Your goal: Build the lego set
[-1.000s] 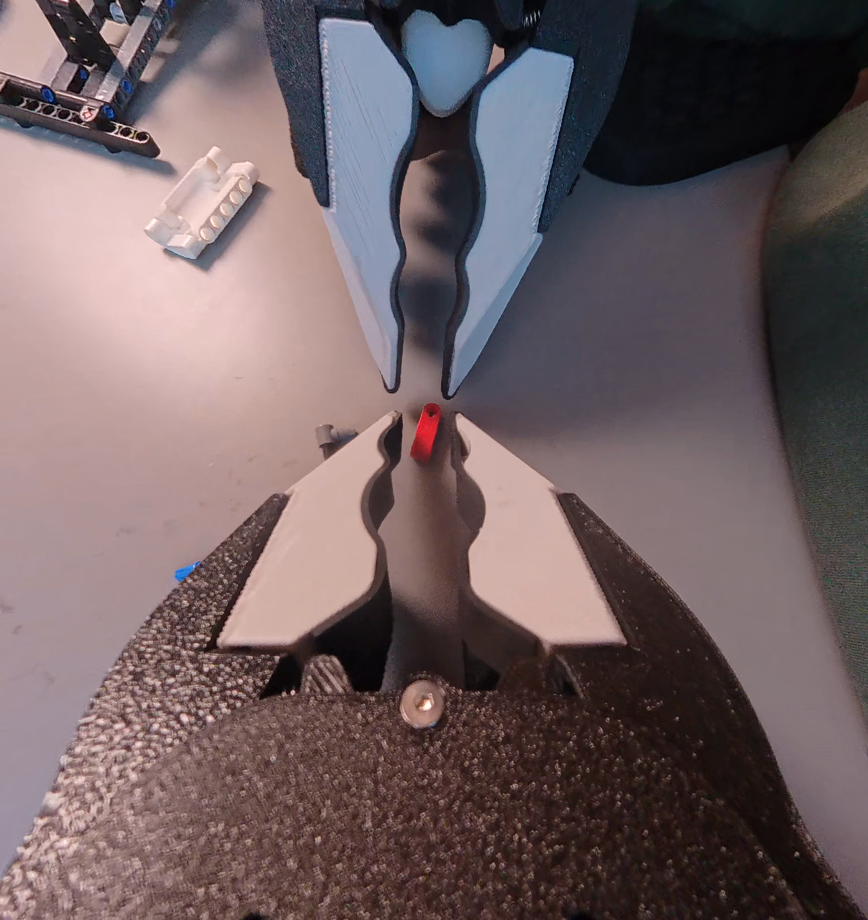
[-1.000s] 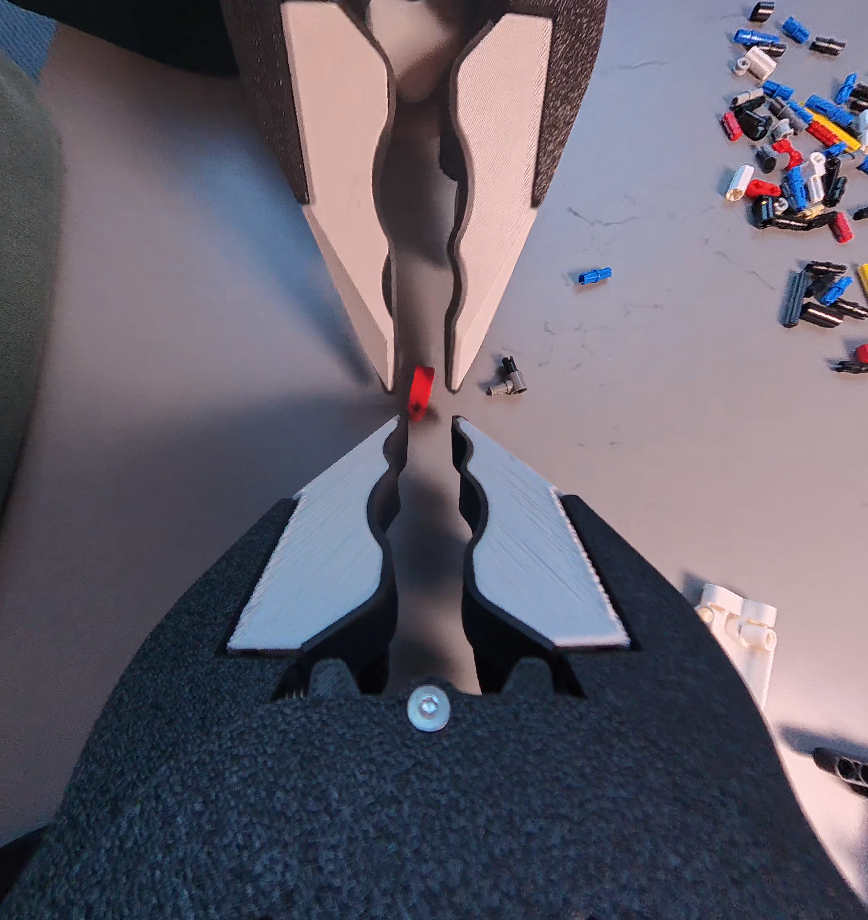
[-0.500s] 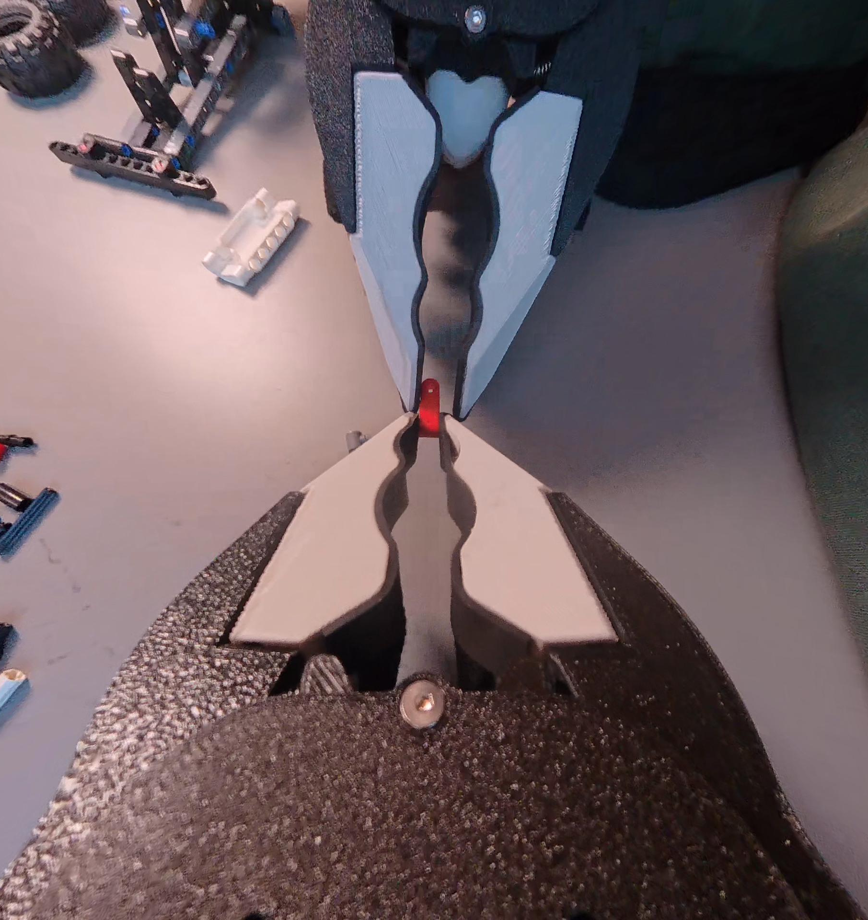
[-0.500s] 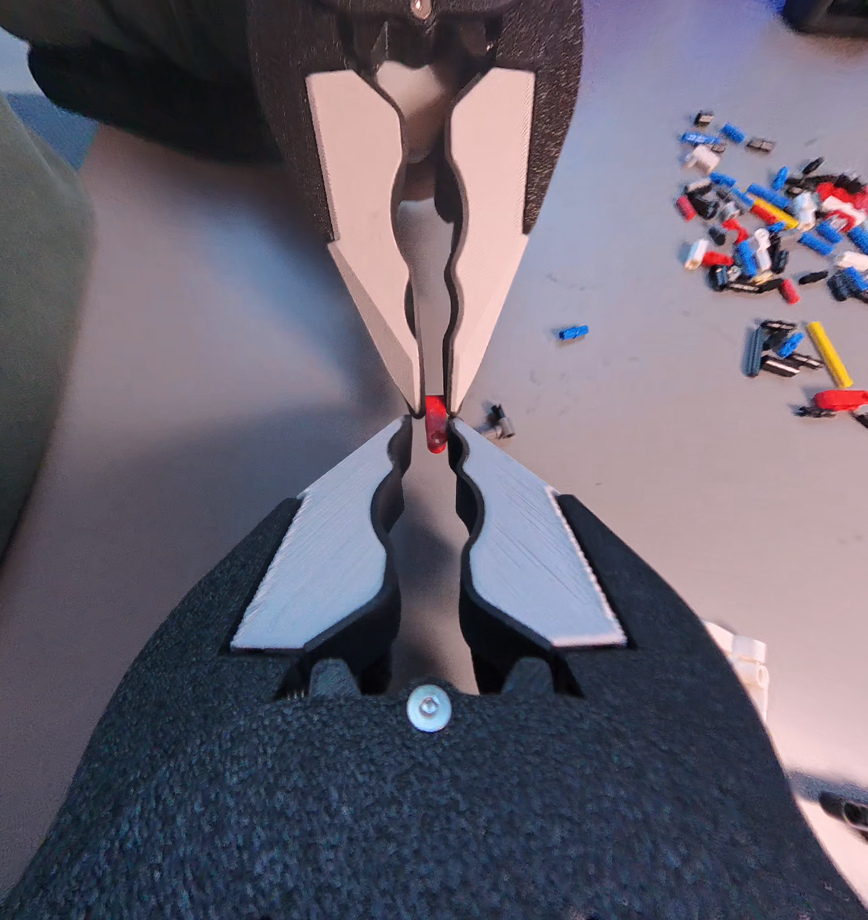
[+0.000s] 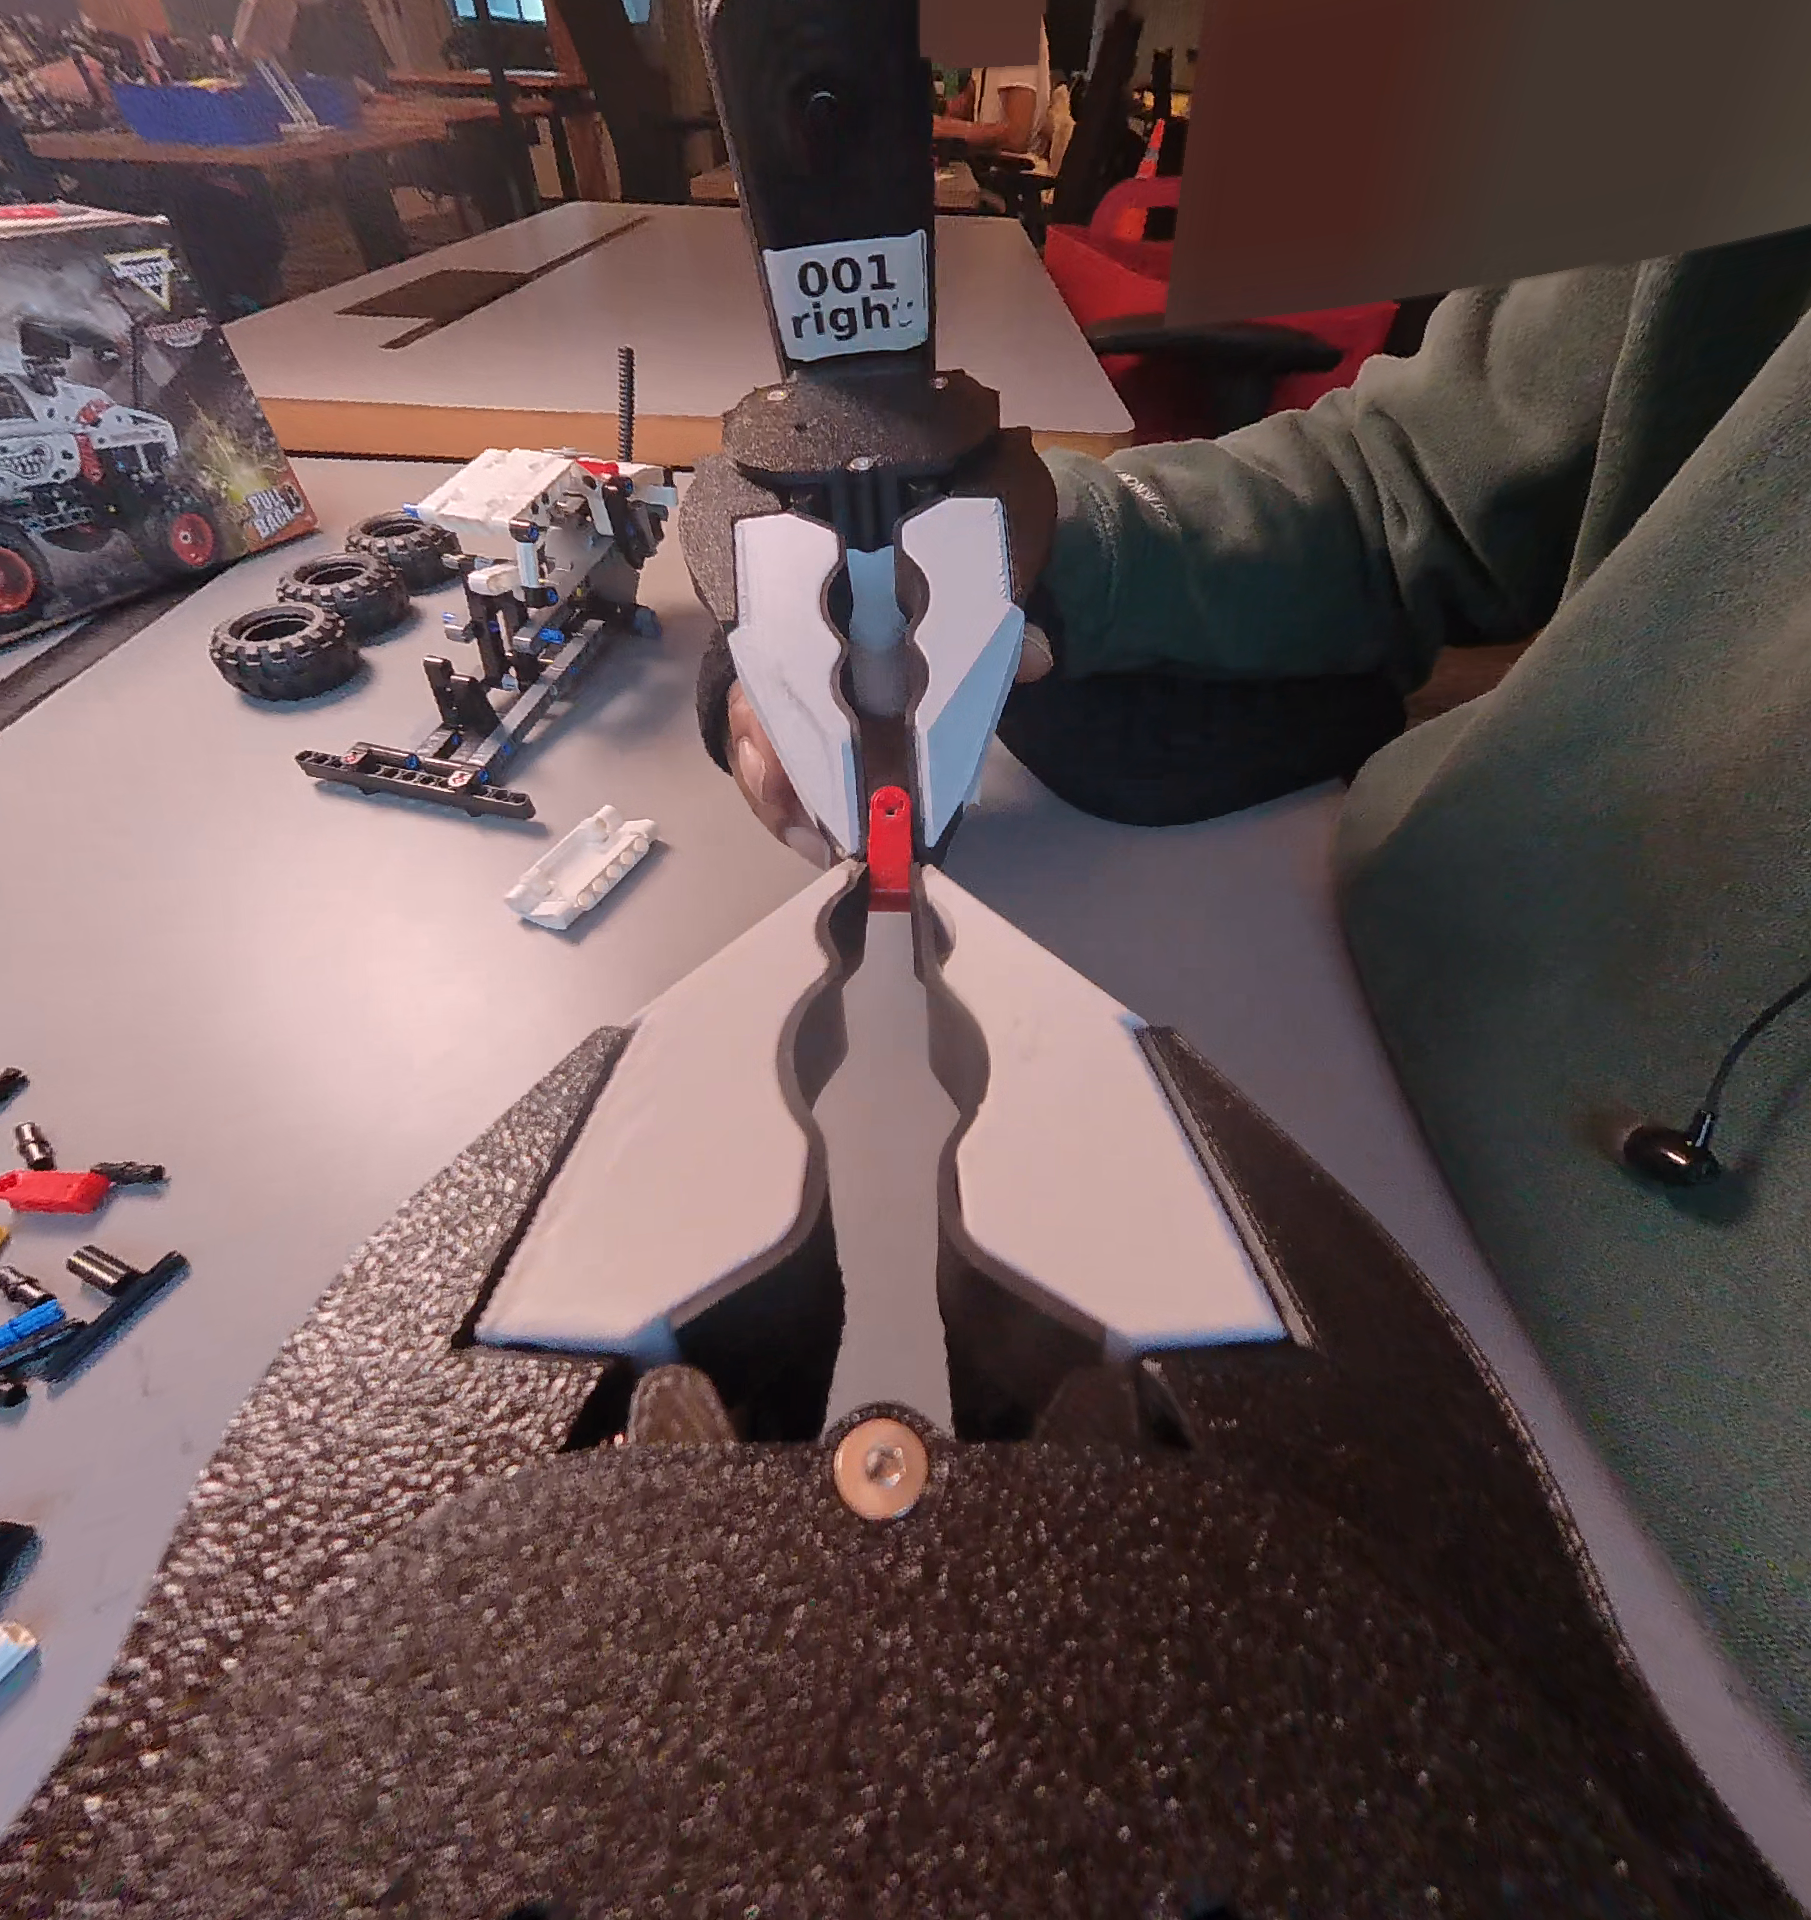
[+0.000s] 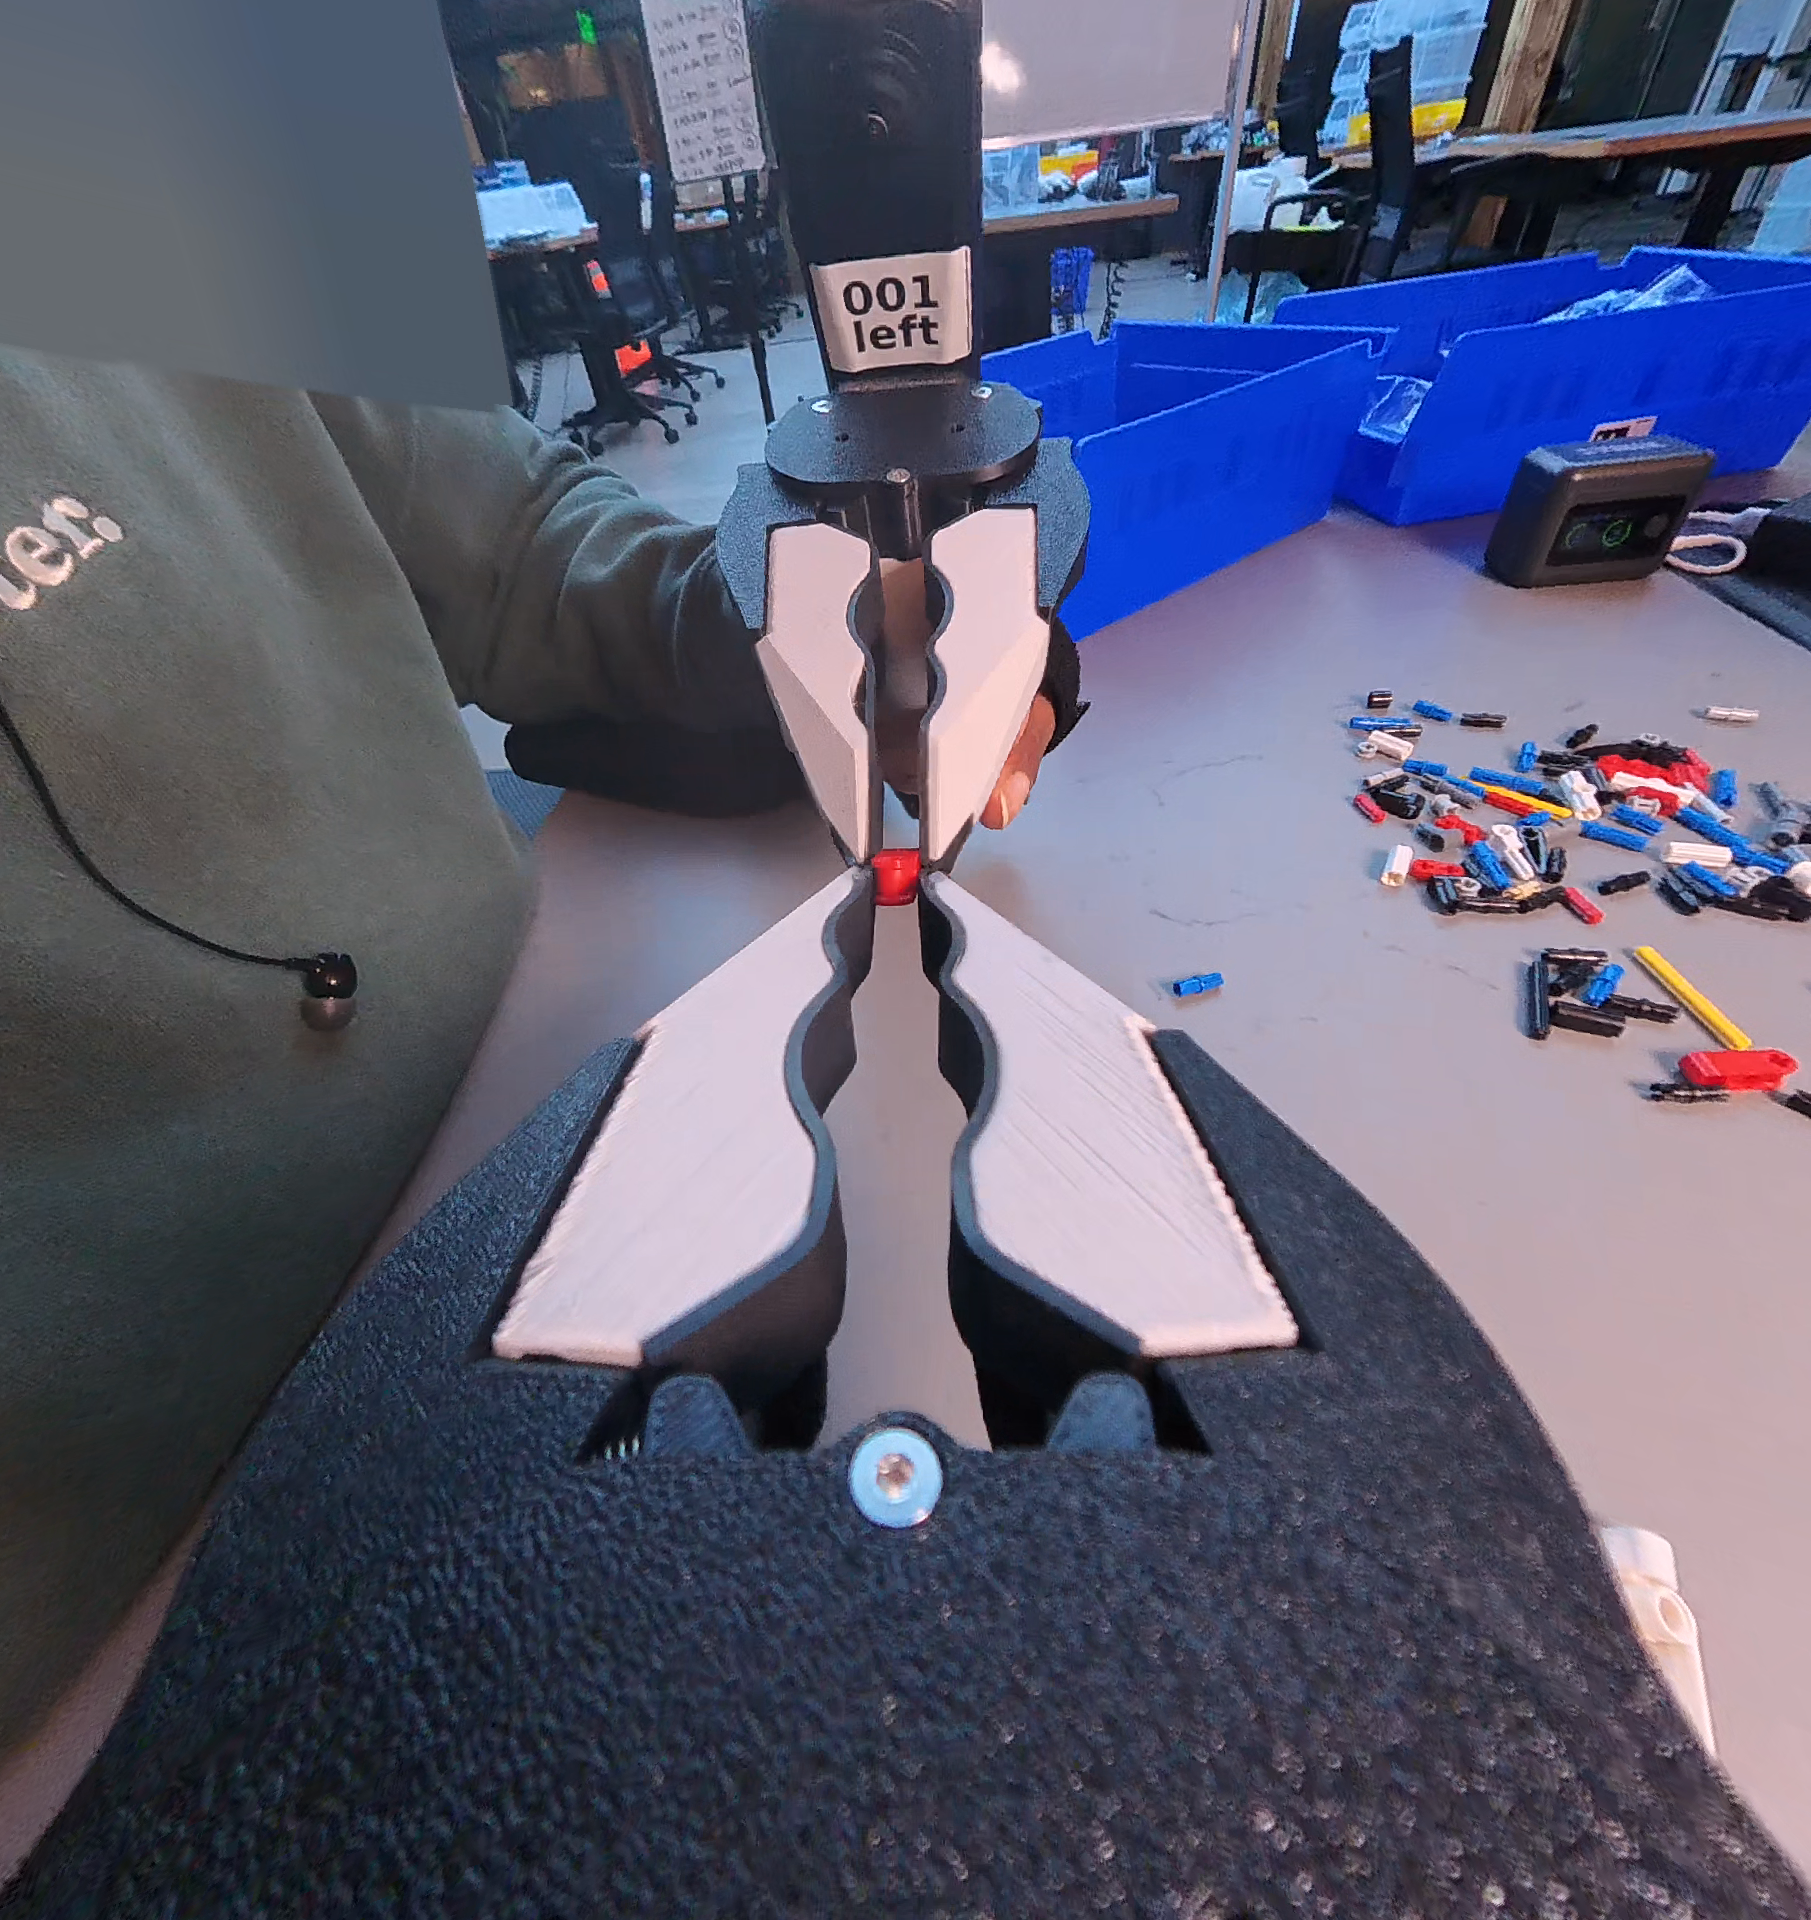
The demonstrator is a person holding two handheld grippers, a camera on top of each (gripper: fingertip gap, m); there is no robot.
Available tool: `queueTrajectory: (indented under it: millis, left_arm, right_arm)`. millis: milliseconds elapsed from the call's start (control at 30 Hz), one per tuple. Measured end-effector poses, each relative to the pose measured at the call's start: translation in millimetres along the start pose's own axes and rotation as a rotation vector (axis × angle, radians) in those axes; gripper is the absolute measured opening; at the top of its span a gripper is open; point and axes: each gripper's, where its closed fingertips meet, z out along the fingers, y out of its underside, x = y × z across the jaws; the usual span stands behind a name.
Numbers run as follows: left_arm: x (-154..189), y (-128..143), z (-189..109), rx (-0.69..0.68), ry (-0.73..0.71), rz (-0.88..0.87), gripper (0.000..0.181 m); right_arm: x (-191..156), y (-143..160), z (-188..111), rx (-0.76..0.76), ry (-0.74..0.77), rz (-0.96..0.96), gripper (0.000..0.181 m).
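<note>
A small red lego connector [image 5: 888, 847] with a hole at its upper end is held above the grey table [image 5: 257, 987], between both grippers. My left gripper [image 5: 887, 896] is shut on its lower end. My right gripper [image 6: 893, 888] meets it tip to tip and is closed on the same connector [image 6: 894, 875]. In the left wrist view the right gripper [image 5: 888, 821] points at me from above; in the right wrist view the left gripper [image 6: 896, 850] does the same. The partly built truck chassis [image 5: 537, 582] stands at the far left.
Three black tyres [image 5: 283, 644], a white panel piece [image 5: 581, 868] and the set's box [image 5: 59, 416] lie left. A pile of loose pieces [image 6: 1607, 821], a blue pin [image 6: 1197, 984], blue bins [image 6: 1503, 395] and a black device [image 6: 1597, 514] lie right. The person's green sweater [image 5: 1607, 831] is close by. Only a small space, under 4 cm, lies between the two pairs of fingers. The blue pin [image 6: 1197, 984] is about 15 centimetres from both grippers' fingertips.
Both grippers closed on the red connector and lifted it off the table. The views tilted up from looking down at the table to looking level across it.
</note>
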Motion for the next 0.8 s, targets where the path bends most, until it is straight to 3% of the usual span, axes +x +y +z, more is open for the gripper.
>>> queueTrajectory:
  millis: [267, 333, 567, 800]
  left_arm:
    - [-2.7, 1.5, -0.8, -0.013, -0.011, -0.011, 0.008]
    - [-8.4, 12.1, -1.8, -0.065, -0.016, -0.043, 0.016]
    - [-42.1, 93.0, -2.0, -0.461, -0.133, -0.132, 0.023]
    - [-47.7, 99.3, 10.7, -0.516, -0.090, -0.102, 0.012]
  right_arm:
    - [3.1, 0.8, 0.4, -0.013, 0.013, 0.000, 0.007]
    - [9.4, 6.1, -3.4, -0.051, 0.039, 0.001, 0.007]
    - [24.5, 63.1, -6.8, -0.392, 0.116, -0.074, 0.007]
    - [29.7, 84.2, 4.3, -0.618, 0.100, -0.194, 0.007]
